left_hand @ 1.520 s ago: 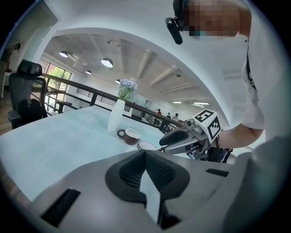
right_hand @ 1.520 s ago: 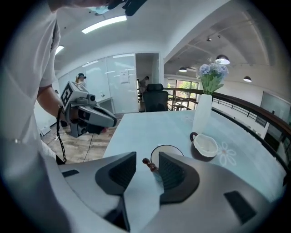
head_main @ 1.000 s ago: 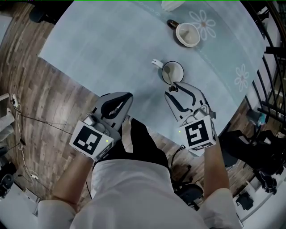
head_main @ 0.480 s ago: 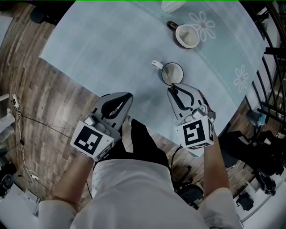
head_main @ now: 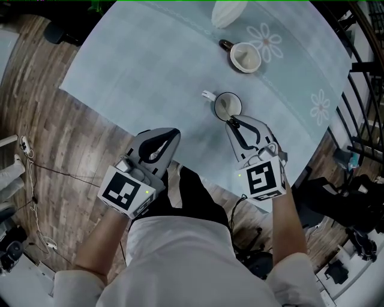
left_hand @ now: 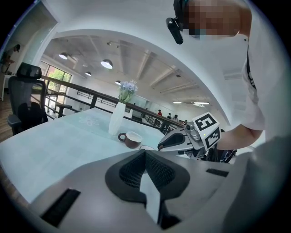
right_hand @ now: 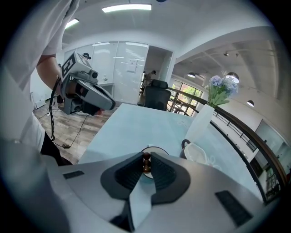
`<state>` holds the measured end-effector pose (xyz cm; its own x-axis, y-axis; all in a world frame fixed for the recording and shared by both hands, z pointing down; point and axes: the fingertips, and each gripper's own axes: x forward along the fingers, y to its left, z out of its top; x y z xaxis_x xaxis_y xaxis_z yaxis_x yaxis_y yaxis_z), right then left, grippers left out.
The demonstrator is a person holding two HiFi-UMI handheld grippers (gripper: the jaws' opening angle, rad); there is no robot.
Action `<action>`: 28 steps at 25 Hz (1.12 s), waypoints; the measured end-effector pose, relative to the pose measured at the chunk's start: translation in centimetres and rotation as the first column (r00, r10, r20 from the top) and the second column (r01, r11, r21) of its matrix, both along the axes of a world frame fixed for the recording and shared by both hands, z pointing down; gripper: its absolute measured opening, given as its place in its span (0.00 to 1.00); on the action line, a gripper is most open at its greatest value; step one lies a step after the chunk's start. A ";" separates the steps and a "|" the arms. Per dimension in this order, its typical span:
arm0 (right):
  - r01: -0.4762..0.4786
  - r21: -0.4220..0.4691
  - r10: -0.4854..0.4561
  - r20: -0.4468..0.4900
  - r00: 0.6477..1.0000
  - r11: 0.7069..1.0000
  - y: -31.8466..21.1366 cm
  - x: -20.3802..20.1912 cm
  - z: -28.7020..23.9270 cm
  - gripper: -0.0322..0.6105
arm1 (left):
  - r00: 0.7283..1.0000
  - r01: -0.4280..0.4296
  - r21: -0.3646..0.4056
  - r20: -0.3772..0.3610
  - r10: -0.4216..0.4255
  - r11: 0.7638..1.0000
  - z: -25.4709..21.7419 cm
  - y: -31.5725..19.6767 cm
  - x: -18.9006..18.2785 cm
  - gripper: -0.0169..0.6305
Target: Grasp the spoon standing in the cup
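Observation:
A white cup (head_main: 228, 104) with a dark rim stands on the pale blue table (head_main: 150, 72). The spoon (head_main: 224, 108) stands in it, its brown knobbed handle end (right_hand: 146, 162) pointing up. My right gripper (head_main: 233, 123) reaches over the cup's near rim (right_hand: 155, 149). Its jaws are closing, and the pads press on the handle end from both sides in the right gripper view, right gripper (right_hand: 146, 166). My left gripper (head_main: 170, 133) hovers at the table's near edge, left of the cup, shut with nothing in it; the left gripper view shows the left gripper (left_hand: 145, 157) with its pads together.
A brown mug with a white inside (head_main: 245, 57) lies beyond the cup, and a white vase (head_main: 227, 12) with flowers stands at the far edge. A black railing (head_main: 366, 90) runs along the right. Wooden floor (head_main: 72, 138) lies left of the table.
The right gripper's jaws have gone from wide open to closed around the spoon's handle end, after moving slightly forward. The left gripper has barely moved.

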<state>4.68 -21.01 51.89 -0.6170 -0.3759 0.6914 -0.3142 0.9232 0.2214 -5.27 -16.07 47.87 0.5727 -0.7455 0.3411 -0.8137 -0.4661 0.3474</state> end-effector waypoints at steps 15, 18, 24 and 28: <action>-0.115 0.025 0.113 0.086 0.990 0.993 0.2 0.4 -5.5 0.14 | 0.996 -0.089 0.091 0.037 0.086 0.992 -5.8 -0.9 0.2 0.05; -0.138 0.036 0.134 0.100 0.986 0.990 0.3 0.5 -6.8 0.14 | 0.994 -0.102 0.110 0.043 0.098 0.989 -7.1 -0.8 0.2 0.05; -0.166 0.066 0.157 0.122 0.980 0.984 0.6 0.2 -9.4 0.14 | 0.992 -0.118 0.146 0.052 0.112 0.982 -9.6 -0.4 -0.2 0.05; -0.179 0.093 0.166 0.133 0.977 0.979 0.6 0.1 -11.2 0.14 | 0.991 -0.127 0.169 0.053 0.120 0.977 -11.1 -0.1 -0.3 0.05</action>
